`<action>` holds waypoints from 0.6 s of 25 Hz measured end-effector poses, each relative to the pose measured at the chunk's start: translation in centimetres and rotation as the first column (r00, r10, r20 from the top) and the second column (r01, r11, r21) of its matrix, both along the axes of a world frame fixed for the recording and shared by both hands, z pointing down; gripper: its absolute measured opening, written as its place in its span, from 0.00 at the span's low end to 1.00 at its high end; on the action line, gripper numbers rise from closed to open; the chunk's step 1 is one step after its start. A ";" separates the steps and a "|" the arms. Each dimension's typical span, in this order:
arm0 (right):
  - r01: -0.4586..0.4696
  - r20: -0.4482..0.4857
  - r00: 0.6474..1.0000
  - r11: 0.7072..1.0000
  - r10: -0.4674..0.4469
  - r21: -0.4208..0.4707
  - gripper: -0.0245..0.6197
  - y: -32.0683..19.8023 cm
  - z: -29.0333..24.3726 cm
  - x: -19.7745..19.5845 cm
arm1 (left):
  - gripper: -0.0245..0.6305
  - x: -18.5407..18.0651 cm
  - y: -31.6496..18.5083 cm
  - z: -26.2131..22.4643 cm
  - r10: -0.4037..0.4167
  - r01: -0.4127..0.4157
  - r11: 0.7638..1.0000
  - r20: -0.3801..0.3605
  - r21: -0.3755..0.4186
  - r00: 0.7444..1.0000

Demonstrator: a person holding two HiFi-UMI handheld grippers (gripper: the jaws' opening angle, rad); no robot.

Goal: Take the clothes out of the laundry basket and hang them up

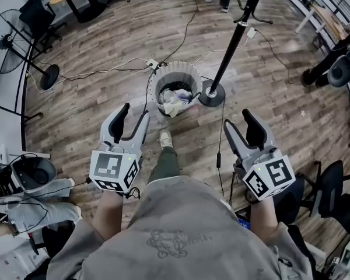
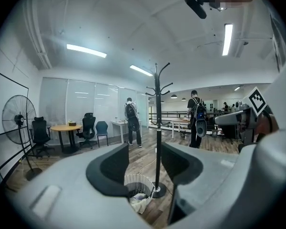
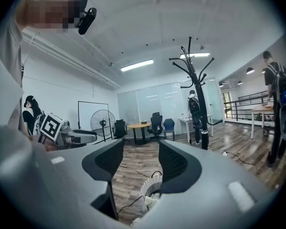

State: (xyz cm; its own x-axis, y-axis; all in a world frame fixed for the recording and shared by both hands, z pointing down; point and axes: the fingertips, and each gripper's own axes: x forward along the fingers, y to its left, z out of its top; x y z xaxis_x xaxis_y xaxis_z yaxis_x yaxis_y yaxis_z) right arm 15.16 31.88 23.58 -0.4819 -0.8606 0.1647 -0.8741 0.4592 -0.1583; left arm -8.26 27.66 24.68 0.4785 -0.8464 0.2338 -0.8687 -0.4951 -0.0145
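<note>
Figure: we are holding the left gripper (image 1: 134, 113) and right gripper (image 1: 237, 120) wide open and empty. The clothes (image 1: 175, 101) are lying in the laundry basket (image 1: 175, 67) at twelve o'clock. The floor cable (image 1: 221, 133) and the coat stand (image 1: 233, 39) at one o'clock are threatening a trip or knock.

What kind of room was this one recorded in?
Probably an open office or lab: office chairs round a table, a standing fan, plus a coat stand beside the laundry basket.

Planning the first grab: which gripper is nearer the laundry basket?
Left, it seems. In the head view the left gripper hangs just below-left of the laundry basket; the right gripper sits farther off, below-right.
</note>
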 end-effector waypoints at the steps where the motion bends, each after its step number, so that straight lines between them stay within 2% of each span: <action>1: 0.001 -0.005 1.000 1.000 -0.001 -0.010 0.44 -0.9 0.3 -0.2 | 0.35 -0.1 -0.9 0.3 0.000 0.000 1.000 -0.001 -0.006 1.000; 15: 0.027 -0.056 0.998 0.990 -0.034 -0.137 0.44 -17.8 2.9 -6.1 | 0.35 -4.8 -17.7 3.4 0.027 -0.027 0.992 -0.007 -0.122 1.000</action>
State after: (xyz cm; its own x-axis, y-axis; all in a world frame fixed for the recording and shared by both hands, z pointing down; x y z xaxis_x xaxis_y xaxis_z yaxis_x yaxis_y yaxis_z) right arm 9.06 14.09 26.46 -0.4939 -0.8134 0.3073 -0.8695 0.4635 -0.1705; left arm -13.11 9.95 28.12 0.5022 -0.7984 0.3323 -0.8550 -0.5160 0.0522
